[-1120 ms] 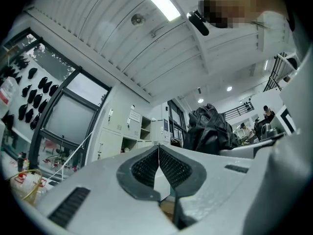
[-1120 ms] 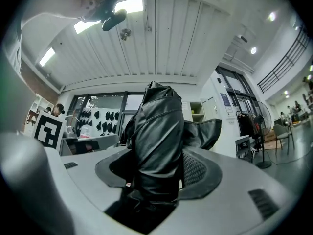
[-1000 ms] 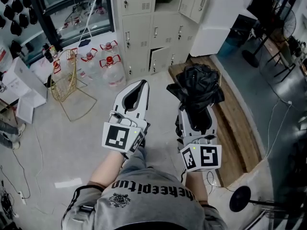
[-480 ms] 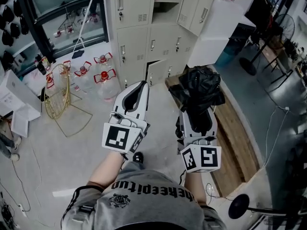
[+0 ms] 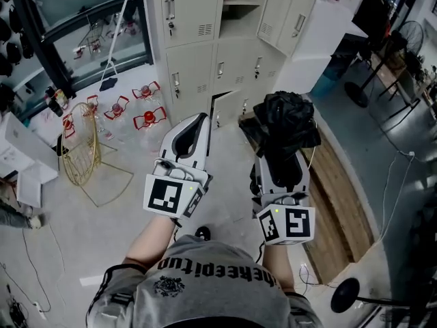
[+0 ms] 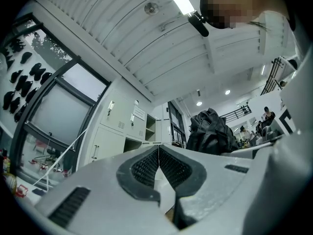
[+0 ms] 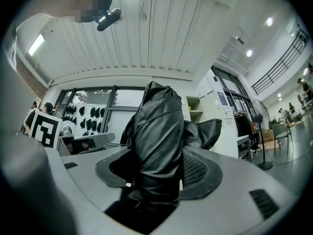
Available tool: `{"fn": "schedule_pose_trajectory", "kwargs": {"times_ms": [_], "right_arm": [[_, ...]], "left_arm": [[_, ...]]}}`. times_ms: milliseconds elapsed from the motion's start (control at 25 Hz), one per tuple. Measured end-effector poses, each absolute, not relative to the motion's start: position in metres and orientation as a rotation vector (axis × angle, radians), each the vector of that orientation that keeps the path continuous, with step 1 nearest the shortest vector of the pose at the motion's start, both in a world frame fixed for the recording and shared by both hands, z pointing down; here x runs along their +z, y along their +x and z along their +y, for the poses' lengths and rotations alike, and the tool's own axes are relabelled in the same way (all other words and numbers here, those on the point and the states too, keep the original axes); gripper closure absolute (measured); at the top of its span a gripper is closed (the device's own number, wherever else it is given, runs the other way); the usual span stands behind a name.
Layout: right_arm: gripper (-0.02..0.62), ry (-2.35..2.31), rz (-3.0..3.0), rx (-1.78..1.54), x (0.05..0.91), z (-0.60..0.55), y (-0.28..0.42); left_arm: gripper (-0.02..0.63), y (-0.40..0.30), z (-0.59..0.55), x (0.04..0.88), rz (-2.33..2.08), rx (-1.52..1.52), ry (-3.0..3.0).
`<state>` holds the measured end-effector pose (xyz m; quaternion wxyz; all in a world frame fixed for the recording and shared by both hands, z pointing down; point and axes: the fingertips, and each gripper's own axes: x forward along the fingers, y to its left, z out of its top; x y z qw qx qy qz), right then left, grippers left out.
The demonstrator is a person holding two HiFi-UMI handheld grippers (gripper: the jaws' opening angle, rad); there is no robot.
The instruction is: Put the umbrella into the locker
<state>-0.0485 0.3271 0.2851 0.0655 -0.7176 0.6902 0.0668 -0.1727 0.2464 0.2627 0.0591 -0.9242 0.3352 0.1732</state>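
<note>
The right tongs (image 5: 280, 152) are clamped on a folded black umbrella (image 5: 285, 118), which stands upright out of them; in the right gripper view the umbrella (image 7: 159, 131) fills the gap between the jaw pads. The left tongs (image 5: 198, 121) hold nothing: their jaws meet at the tips, as the left gripper view (image 6: 159, 151) shows. Both are held side by side in front of the person, apart from each other.

Ahead stands the grey locker (image 5: 198, 39), a bank of small doors. One upper compartment (image 5: 239, 5) stands open, and a bottom-row door (image 5: 225, 106) hangs ajar. The umbrella is still well short of the locker.

On the floor (image 5: 123, 210), left of the locker's foot, sit large water bottles (image 5: 147, 118) with red caps, and nearer the person a gold wire basket (image 5: 85, 149). To the right a low wooden platform (image 5: 334, 183) runs along the floor, under the right tongs. A white cabinet (image 5: 314, 39) stands just right of the locker.
</note>
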Motion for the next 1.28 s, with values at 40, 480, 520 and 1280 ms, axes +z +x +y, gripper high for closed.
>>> {"fn": "schedule_pose_trajectory", "kwargs": {"times_ms": [40,480,520,1280], "right_arm": [[0.333,-2.166,2.08,0.203,0.285,0.323,-0.049],[0.333,-2.221,2.049,0.174,0.292,0.282,-0.036],[0.333,-2.223,2.048,0.171,0.293,0.277,-0.033],[0.333,-2.152,2.104,0.186,0.276,0.123,0.042]], "left_arm": [[0.6,-0.173,0.242,0.264,1.011,0.523,-2.799],[0.6,-0.159,0.192,0.274,0.988,0.516,-2.845],[0.6,-0.157,0.187,0.275,0.987,0.512,-2.849],[0.6,-0.092,0.043,0.254,1.073,0.528,-2.773]]}}
